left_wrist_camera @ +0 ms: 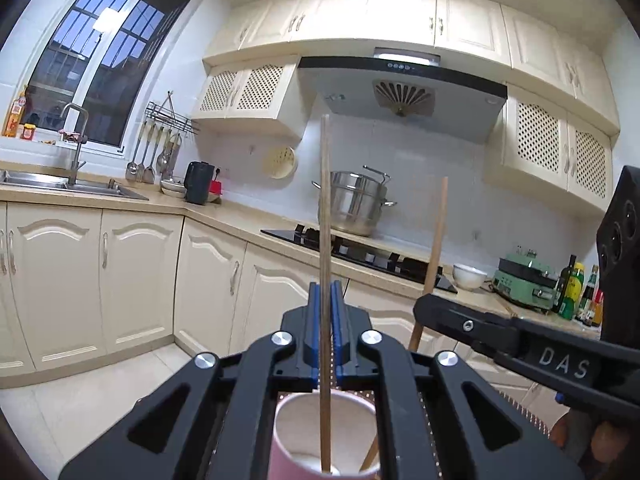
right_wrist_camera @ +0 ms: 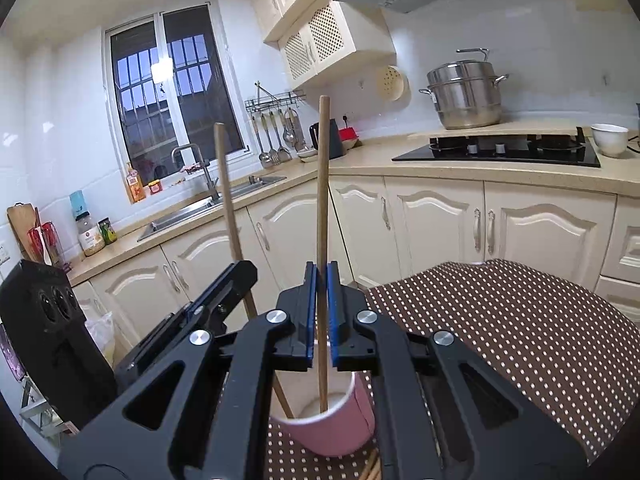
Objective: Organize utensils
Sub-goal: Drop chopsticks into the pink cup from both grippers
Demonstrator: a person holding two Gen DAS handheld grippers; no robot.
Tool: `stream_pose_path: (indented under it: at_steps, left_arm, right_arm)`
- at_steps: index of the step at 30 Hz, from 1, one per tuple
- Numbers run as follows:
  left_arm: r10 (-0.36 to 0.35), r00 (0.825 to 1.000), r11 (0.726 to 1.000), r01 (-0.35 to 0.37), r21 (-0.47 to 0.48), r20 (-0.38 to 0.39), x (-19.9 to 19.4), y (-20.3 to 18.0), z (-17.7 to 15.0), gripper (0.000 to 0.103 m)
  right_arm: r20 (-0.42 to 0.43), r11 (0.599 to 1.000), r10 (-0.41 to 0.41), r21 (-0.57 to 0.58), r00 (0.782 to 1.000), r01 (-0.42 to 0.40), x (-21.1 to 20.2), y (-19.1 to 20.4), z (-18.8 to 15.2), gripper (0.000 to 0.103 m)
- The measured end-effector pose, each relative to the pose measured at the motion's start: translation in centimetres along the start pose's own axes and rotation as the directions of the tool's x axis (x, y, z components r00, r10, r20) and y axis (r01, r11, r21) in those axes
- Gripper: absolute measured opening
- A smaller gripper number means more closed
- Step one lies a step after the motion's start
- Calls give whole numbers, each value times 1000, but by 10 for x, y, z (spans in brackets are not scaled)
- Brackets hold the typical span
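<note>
A pink paper cup [left_wrist_camera: 296, 420] [right_wrist_camera: 340, 436] stands on a brown dotted tablecloth [right_wrist_camera: 500, 320], just below both grippers. My left gripper [left_wrist_camera: 325, 292] is shut on a wooden chopstick [left_wrist_camera: 325, 200] held upright, its lower end inside the cup. My right gripper [right_wrist_camera: 321, 274] is shut on a second upright chopstick [right_wrist_camera: 323, 184], which also reaches down into the cup. Each view shows the other hand's tool: the right gripper [left_wrist_camera: 422, 306] with its chopstick [left_wrist_camera: 438, 240], and the left gripper [right_wrist_camera: 244, 270] with its chopstick [right_wrist_camera: 226, 184].
Ends of more chopsticks [right_wrist_camera: 372, 468] lie on the cloth beside the cup. Across a strip of floor runs a counter with a black hob [right_wrist_camera: 500, 152], a steel pot [right_wrist_camera: 464, 96], a white bowl [right_wrist_camera: 610, 140] and a sink [right_wrist_camera: 208, 208].
</note>
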State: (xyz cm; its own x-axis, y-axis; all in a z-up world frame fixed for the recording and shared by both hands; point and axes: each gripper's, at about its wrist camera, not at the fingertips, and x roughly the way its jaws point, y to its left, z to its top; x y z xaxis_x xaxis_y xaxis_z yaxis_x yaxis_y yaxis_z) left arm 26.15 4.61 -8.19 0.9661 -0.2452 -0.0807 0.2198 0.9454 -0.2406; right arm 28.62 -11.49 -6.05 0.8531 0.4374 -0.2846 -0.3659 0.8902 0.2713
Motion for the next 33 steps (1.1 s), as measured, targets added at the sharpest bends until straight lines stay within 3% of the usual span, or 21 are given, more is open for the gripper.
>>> stream_pose_path:
  at_steps: [9,12,17,22,26,33]
  left_arm:
    - [-13,998,1000,15,28,-66,-18,-10,-8,7]
    - [-4,996,1000,6,21,-89,-22,-10,-8,28]
    - [-3,993,1000,4,1,-121,-29,-6,-7,42]
    - [15,991,1000,-15,-1,-133,-40,-4,-4,50]
    - [70,986,998,-68,15,-149,-48,-2,-2,56]
    - [123,971,992,-121,25,-203,-58,4,1,59]
  right_arm:
    - [-25,999,-34,-18,999,34,-10,5,-15,6]
    - [-30,999,-46,-27,998,46,-12,8,-18,6]
    - [-38,998,-62,-19,997,61,-14,7,-22,6]
    - [-49,997,-71,-16,996,71,-15,7,-24,6]
    - [-69,997,-77,-7,995,77,-12,8,-27,6]
    - [-92,997,-82,5,992,83,-15,13,-30,8]
